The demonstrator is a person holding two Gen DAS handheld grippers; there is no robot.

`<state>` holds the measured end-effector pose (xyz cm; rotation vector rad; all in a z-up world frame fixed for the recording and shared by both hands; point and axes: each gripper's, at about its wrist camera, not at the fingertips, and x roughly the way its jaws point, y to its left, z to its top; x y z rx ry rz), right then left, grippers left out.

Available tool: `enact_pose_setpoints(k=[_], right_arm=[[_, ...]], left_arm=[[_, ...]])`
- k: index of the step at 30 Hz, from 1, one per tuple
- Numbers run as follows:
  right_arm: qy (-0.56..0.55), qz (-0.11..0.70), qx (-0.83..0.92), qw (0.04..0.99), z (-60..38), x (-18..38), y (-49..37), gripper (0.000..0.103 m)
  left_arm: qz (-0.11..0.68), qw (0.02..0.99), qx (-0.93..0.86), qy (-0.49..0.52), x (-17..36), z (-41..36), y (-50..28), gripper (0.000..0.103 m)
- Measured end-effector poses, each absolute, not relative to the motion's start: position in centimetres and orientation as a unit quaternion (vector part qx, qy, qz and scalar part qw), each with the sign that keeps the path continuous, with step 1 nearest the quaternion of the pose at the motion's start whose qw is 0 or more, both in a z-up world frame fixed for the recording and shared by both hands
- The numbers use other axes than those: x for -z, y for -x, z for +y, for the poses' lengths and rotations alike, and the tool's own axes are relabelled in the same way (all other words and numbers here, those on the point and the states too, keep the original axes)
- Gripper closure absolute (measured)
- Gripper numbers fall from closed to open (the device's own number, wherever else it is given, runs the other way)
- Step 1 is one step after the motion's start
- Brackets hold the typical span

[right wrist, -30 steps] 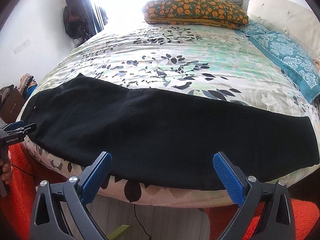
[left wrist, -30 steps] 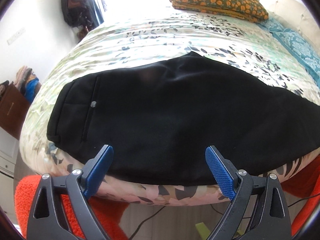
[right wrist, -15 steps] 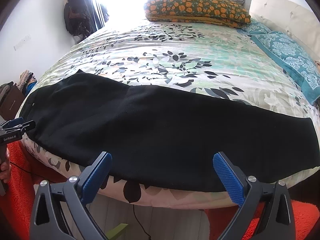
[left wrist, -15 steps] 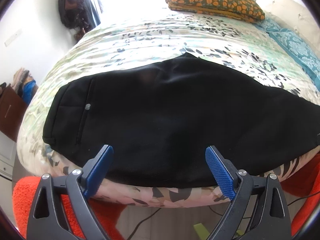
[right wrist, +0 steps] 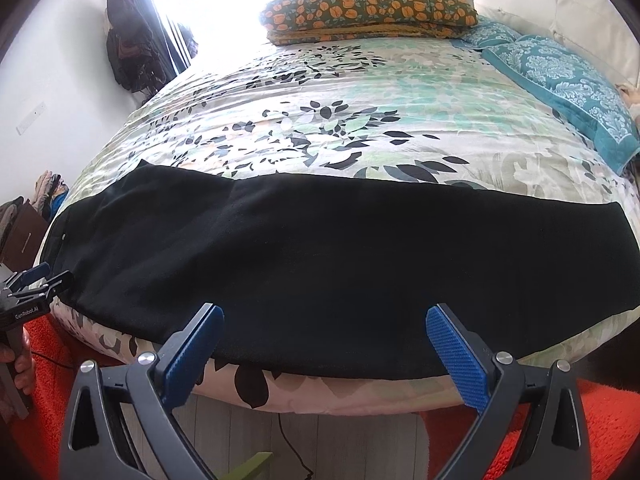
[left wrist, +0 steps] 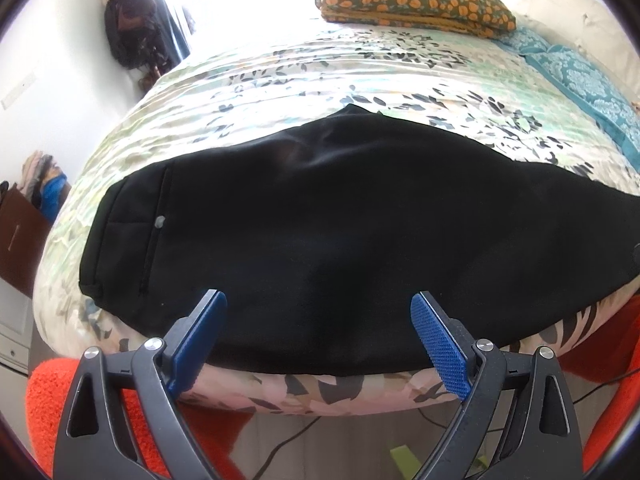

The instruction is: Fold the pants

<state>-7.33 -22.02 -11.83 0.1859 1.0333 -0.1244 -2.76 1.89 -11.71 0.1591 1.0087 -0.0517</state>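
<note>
Black pants (left wrist: pixel 340 240) lie flat along the near edge of a bed, folded lengthwise, waistband with a small button (left wrist: pixel 160 222) at the left. In the right wrist view the pants (right wrist: pixel 340 264) stretch from the waist at the left to the leg hems at the right. My left gripper (left wrist: pixel 318 334) is open and empty, just in front of the pants' near edge by the waist half. My right gripper (right wrist: pixel 324 344) is open and empty, in front of the leg half. The left gripper also shows at the far left of the right wrist view (right wrist: pixel 38 280).
The bed has a floral leaf-print cover (right wrist: pixel 340 128). An orange-flowered pillow stack (right wrist: pixel 368 12) and teal pillows (right wrist: pixel 560 76) lie at the far end by a white headboard (right wrist: pixel 560 8). An orange rug (left wrist: pixel 52 400) and a cable (left wrist: pixel 288 440) lie on the floor below.
Both grippers have shifted slightly closer over the bed edge; the pants lie as before. Both stay open.
</note>
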Motion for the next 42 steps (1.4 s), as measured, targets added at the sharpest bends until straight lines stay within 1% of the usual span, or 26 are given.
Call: enact_pose_setpoints(k=[15,22,25,28,33,36,37,39,41,42], right_arm=[[-0.083,0.497,0.054,0.862,-21.8,12.1,7.2,0.002],[-0.110,0.488,0.061,0.864,-23.1,11.5,7.4,0.002],[-0.153,0.462,0.082,0.870,-25.4,10.3,8.0,0.002],[-0.223,0.425,0.114,0.870,-29.6,8.5,9.3,0.002],[-0.343,0.349,0.176,0.854,-41.0,4.2,14.0,0.002],[-0.407,0.313,0.231,0.826,-48.8,2.9,19.0,0.002],[-0.434,0.314,0.234,0.811,-51.1,3.3,20.3,0.002],[-0.474,0.344,0.215,0.781,-54.6,5.5,21.8,0.002],[-0.503,0.367,0.186,0.760,-56.2,8.3,22.5,0.003],[-0.522,0.366,0.166,0.752,-56.4,9.6,22.6,0.003]], left_arm=[[0.484,0.872,0.016,-0.065,11.7,2.5,2.6,0.008],[0.479,0.876,0.021,-0.058,11.4,2.7,2.8,0.008],[0.476,0.877,0.038,-0.054,11.2,2.3,2.9,0.008],[0.479,0.874,0.063,-0.056,11.3,1.6,3.2,0.008],[0.482,0.868,0.089,-0.071,11.5,0.3,3.5,0.008],[0.487,0.866,0.090,-0.071,11.7,-0.1,3.5,0.008],[0.488,0.865,0.090,-0.071,11.8,-0.3,3.3,0.008],[0.491,0.864,0.090,-0.074,12.0,-0.7,3.1,0.008],[0.494,0.861,0.090,-0.081,12.2,-1.3,2.9,0.008],[0.495,0.860,0.090,-0.085,12.2,-1.6,2.9,0.008]])
